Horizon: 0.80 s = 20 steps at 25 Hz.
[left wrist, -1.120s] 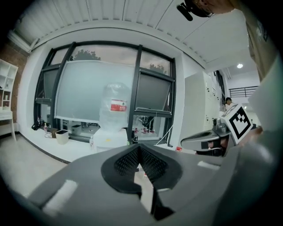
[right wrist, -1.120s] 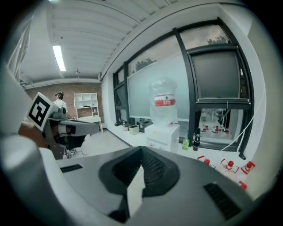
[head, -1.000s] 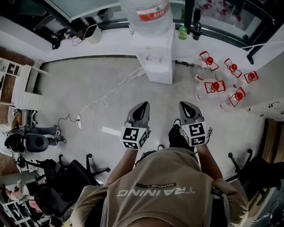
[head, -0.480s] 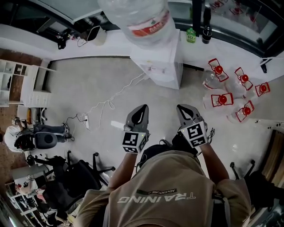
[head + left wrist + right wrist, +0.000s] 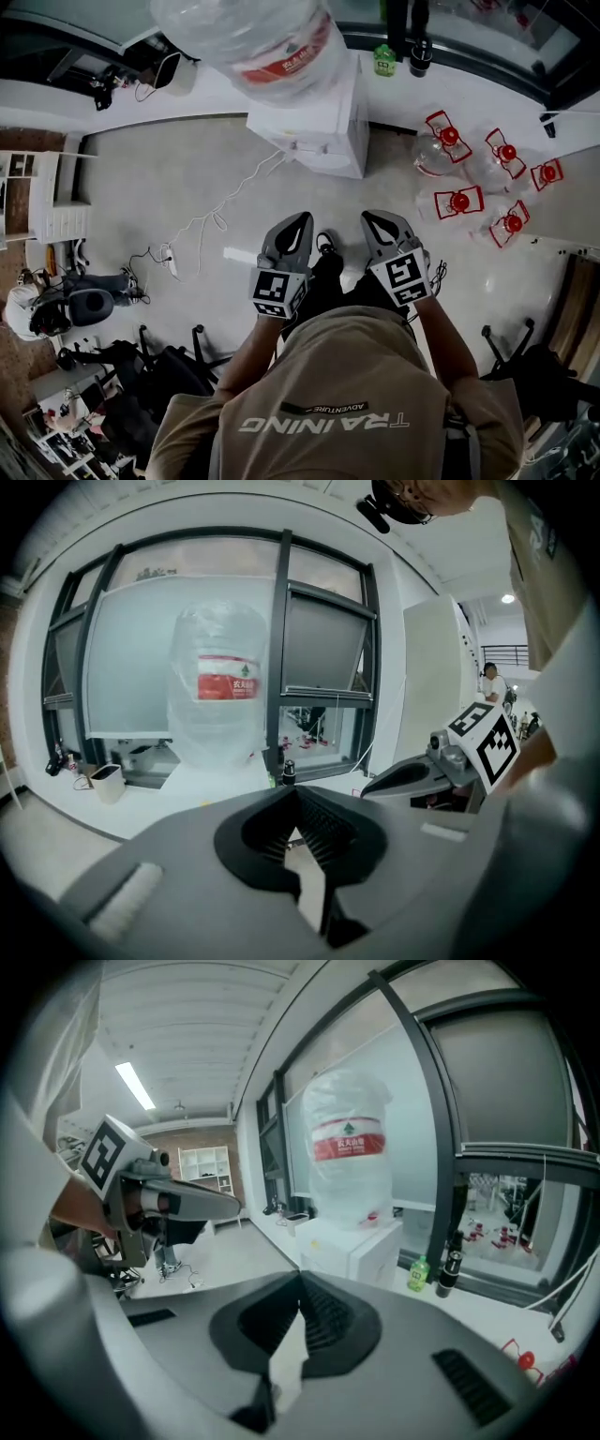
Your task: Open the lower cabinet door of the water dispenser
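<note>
Head view, looking down: could go wrong in a few ways from here. Could shove the tall white water dispenser [image 5: 314, 127] too hard and rock the big water bottle [image 5: 248, 37] on top, heavy and high up. Could knock over the empty jugs [image 5: 459, 202] with red caps on the floor [image 5: 187, 169] to the right, if stepping wide on that side. Could trip on the white cord [image 5: 225, 211] lying loose to the left and running up to the dispenser. Could miss the door too: left gripper [image 5: 303, 219] pressed together with nothing inside, right gripper [image 5: 368, 217] pressed together and empty as well, so no way to pinch a door edge until spread apart. Could also hook the wrong part, with the lower cabinet door low on the near face and too steep to make out from up here.

Now the place. Water dispenser far ahead of both grippers, well apart from them, with bare floor between. Sits a little left of the middle between the two tips, more in line with the left gripper. Lower door down by the floor, so likely needs a reach forward and down.
</note>
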### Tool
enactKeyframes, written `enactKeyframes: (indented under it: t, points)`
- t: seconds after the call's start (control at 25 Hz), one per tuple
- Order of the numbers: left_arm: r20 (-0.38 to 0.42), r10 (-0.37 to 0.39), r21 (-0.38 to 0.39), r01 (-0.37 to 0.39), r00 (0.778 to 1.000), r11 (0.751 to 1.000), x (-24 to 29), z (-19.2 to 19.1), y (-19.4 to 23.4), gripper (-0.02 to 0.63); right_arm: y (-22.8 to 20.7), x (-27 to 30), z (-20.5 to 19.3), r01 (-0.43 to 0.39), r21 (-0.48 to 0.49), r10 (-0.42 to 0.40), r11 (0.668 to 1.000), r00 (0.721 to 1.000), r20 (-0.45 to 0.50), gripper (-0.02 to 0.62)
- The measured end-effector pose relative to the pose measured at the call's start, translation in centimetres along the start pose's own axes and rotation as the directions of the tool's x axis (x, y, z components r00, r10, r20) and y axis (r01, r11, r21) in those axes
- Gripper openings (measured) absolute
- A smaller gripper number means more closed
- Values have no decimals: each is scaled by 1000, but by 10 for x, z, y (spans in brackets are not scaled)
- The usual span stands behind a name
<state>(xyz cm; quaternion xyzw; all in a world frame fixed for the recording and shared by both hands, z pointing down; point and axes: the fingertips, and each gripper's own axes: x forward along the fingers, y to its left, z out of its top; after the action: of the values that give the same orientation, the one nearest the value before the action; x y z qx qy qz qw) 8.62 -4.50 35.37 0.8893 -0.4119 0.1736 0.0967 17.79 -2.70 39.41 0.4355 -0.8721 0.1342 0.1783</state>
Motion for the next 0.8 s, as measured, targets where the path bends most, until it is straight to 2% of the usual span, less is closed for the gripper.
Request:
enactKeyframes:
  t: [0.16,0.44,0.6,0.8]
  points:
    - [13,-99,3,99,995,995,25,13,9,-3,-6,4,14,64,27,-63,998,998,-24,6]
    - [51,-228,75,224,972,972,55,45,39,-3,-19,25,39,176,76,-174,981,984,-42,6]
    - [39,-288,73,285,957,956,62,40,64,-3,-23,46,57,257,90,-254,962,966,-42,6]
    - [5,-368,85,367,930,926,73,24,83,-3,-28,68,45,332,168,-320,928,943,-93,6]
